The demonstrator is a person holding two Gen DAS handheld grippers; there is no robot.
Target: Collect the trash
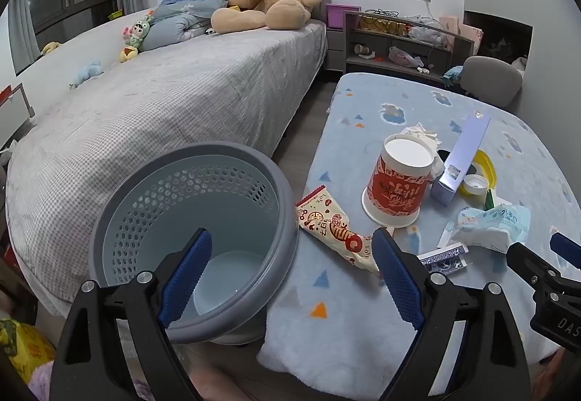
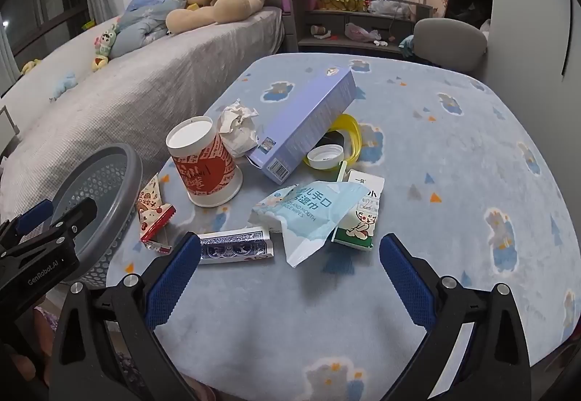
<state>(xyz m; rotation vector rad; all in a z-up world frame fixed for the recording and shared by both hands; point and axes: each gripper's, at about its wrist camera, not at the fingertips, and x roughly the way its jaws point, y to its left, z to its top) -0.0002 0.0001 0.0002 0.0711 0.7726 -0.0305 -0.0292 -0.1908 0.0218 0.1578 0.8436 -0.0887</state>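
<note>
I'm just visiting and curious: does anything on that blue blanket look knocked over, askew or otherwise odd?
Yes. The red paper cup stands upside down, its white base up. The purple box lies tilted, propped on the yellow ring rather than flat. The wet-wipes packet is torn open and crumpled. Nothing looks spilled.

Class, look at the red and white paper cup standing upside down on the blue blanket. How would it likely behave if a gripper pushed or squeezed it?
The paper cup is probably light, so a push may slide or tip it on the soft blanket. Once tipped, its round tapered wall would likely roll in a curve. Thin paper sides probably crush under a hard squeeze.
</note>
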